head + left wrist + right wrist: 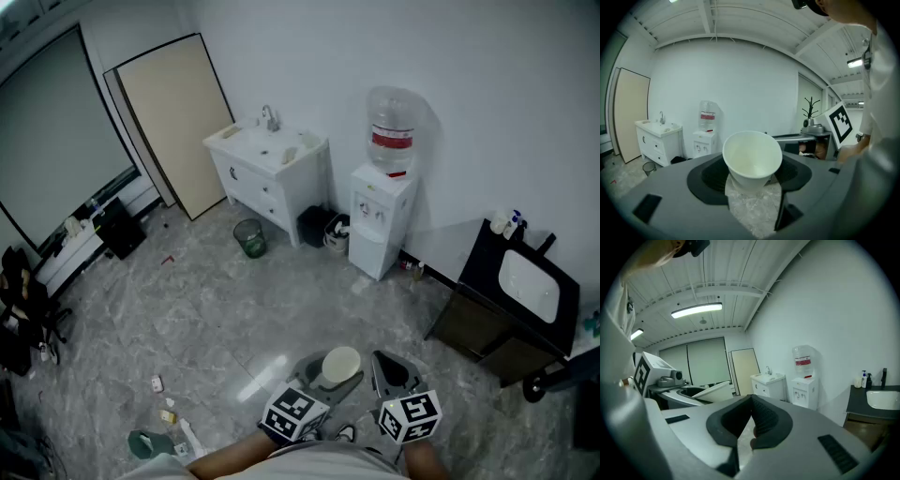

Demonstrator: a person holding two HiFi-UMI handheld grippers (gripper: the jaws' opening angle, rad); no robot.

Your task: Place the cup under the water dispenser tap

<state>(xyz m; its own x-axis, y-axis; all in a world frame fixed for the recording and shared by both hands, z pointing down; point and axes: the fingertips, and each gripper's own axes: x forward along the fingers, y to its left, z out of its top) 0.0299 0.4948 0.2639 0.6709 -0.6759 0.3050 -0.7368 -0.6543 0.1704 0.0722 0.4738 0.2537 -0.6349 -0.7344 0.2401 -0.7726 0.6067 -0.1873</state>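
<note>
A white paper cup (339,364) sits upright between the jaws of my left gripper (330,373), low in the head view; the gripper is shut on the cup. In the left gripper view the cup (752,157) fills the middle, its mouth tilted toward the camera, with the left gripper (752,174) holding its lower body. The white water dispenser (380,220) with a bottle (392,131) on top stands against the far wall, well ahead, and shows small as the dispenser (705,140). My right gripper (394,368) is beside the left, shut and empty, seen as the right gripper (750,405).
A white vanity cabinet with a basin (267,169) stands left of the dispenser, with a green bin (249,237) and dark bags at its foot. A black stand with a white sink (520,291) is at right. A beige board (178,122) leans on the wall. Small litter (159,412) lies at lower left.
</note>
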